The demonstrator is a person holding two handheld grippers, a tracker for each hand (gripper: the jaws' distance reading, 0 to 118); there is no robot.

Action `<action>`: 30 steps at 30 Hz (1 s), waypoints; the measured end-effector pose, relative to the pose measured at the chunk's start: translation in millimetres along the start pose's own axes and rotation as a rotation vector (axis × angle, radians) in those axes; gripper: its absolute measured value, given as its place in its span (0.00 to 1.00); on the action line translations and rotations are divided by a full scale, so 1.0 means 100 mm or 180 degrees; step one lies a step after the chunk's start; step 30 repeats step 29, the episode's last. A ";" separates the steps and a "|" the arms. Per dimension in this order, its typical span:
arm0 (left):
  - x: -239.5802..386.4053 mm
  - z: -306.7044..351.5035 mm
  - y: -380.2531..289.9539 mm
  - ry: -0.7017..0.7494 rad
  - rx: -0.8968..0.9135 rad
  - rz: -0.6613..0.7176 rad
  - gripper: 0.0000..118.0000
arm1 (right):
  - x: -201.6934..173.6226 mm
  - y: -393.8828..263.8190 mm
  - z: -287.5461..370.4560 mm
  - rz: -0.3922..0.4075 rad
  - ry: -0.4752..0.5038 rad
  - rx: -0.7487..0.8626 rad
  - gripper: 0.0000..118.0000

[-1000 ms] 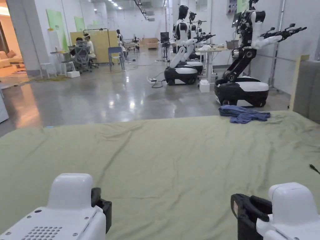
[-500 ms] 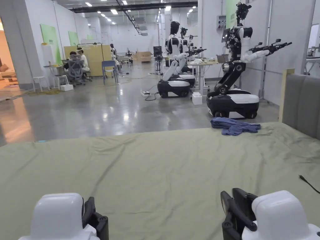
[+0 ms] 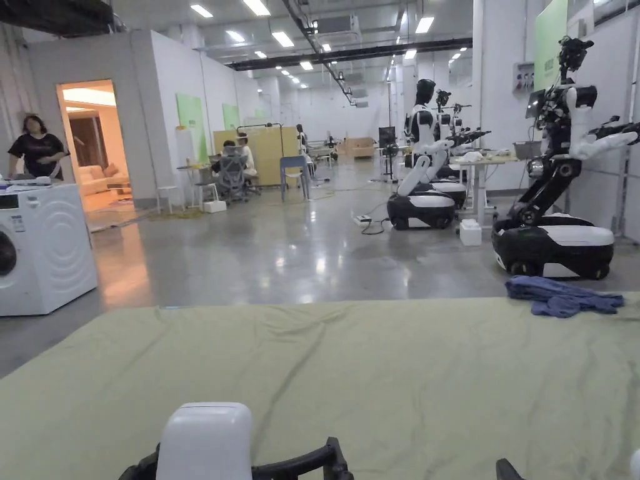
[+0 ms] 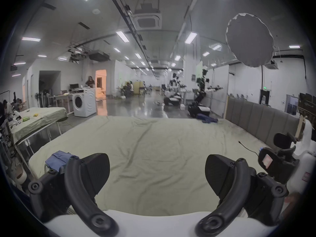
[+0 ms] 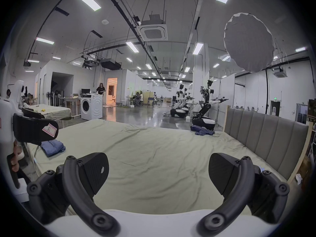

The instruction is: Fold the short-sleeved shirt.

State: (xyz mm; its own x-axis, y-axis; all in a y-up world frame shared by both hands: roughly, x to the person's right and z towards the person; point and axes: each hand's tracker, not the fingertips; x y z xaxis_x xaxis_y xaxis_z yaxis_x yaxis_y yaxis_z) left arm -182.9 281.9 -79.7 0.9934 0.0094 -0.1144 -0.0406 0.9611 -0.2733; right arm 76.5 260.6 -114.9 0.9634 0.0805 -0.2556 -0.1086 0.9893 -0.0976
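Meanwhile both grippers, left gripper and right gripper, are hovering with jaws apart over the green bedsheet, well apart from the crumpled blue shirt at its far corner.

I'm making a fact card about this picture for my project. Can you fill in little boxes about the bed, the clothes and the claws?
Surface: wide bed with wrinkled pale green sheet
Far corner: crumpled dark blue cloth garment, lying at the sheet's edge
Near left edge: folded lighter blue cloth garment
Left claw: open, empty, above the sheet
Right claw: open, empty, above the sheet
Folding: not started; neither claw touches any clothing
Beside bed: grey padded headboard
Background: white front-loading washing machine
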 end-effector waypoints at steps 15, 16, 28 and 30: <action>0.13 0.05 0.06 0.0242 0.0221 0.0056 1.00 | 0.09 -0.13 -0.13 -0.0028 -0.0036 -0.0228 0.99; 0.14 0.05 0.06 0.0296 0.0239 0.0007 1.00 | 0.10 -0.14 -0.14 -0.0043 -0.0033 -0.0238 0.99; 0.24 -0.02 0.02 0.0304 0.0229 -0.0138 1.00 | 0.13 -0.18 -0.13 -0.0100 -0.0028 -0.0250 0.99; 0.24 -0.02 0.01 0.0292 0.0228 -0.0125 1.00 | 0.14 -0.18 -0.13 -0.0107 -0.0027 -0.0250 0.99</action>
